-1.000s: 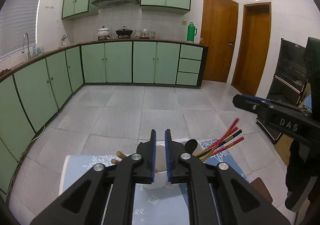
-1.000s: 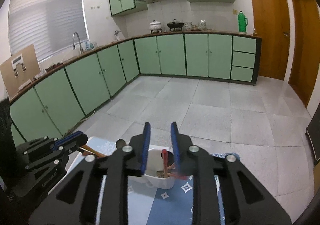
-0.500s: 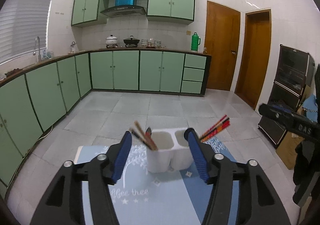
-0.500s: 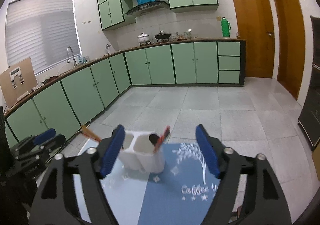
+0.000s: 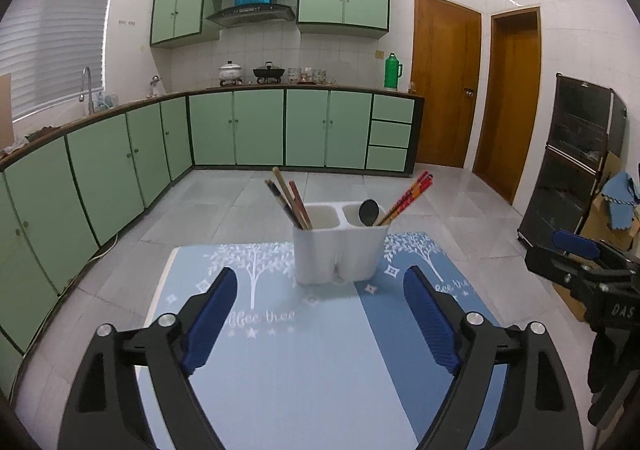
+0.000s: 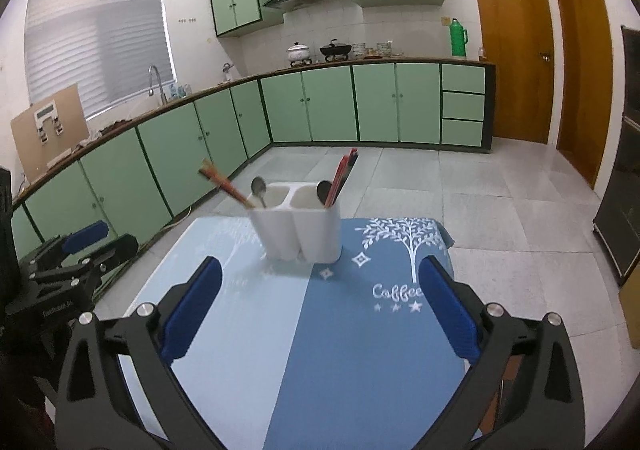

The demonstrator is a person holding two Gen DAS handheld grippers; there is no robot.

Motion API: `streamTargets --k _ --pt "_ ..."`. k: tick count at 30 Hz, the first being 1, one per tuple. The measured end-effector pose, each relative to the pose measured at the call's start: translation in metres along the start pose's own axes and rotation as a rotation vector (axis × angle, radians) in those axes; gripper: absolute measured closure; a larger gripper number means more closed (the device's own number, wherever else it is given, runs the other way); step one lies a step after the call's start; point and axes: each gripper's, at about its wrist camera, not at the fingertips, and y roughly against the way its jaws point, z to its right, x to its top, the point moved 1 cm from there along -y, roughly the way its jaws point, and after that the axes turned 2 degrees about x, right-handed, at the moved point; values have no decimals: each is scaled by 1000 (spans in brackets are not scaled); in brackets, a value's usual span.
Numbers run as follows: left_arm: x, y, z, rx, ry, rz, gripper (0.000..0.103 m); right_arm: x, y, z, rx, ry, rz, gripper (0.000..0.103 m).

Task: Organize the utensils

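A white two-compartment utensil holder [image 5: 340, 250] [image 6: 298, 230] stands upright at the far end of a blue mat [image 5: 320, 350]. Its left compartment holds brown chopsticks [image 5: 286, 198] and a metal spoon [image 6: 259, 188]. Its right one holds red chopsticks [image 5: 408, 196] and a dark spoon [image 5: 368, 212]. My left gripper [image 5: 320, 277] sits back from the holder, its jaws opening with nothing between them. My right gripper [image 6: 320, 262] is likewise short of the holder, its jaws opening and empty. Each gripper also shows at the edge of the other's view.
The mat [image 6: 340, 330] covers a small table whose far edge lies just behind the holder, with tiled floor [image 5: 240, 210] beyond. Green cabinets [image 5: 260, 126] line the back and left walls. A black cabinet [image 5: 576, 170] stands at the right.
Both grippers have drawn back from the holder, which looks smaller and farther now. Their jaws went from nearly shut over the holder to wide apart.
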Motion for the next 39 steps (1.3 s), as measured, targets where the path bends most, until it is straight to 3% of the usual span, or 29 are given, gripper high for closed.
streamTargets --k 15,39 --pt "-18 56 8 20 -12 54 9 -17 48 -21 44 -5 24 6" --pt "-23 81 7 26 -6 97 6 -17 68 -47 71 36 42 6"
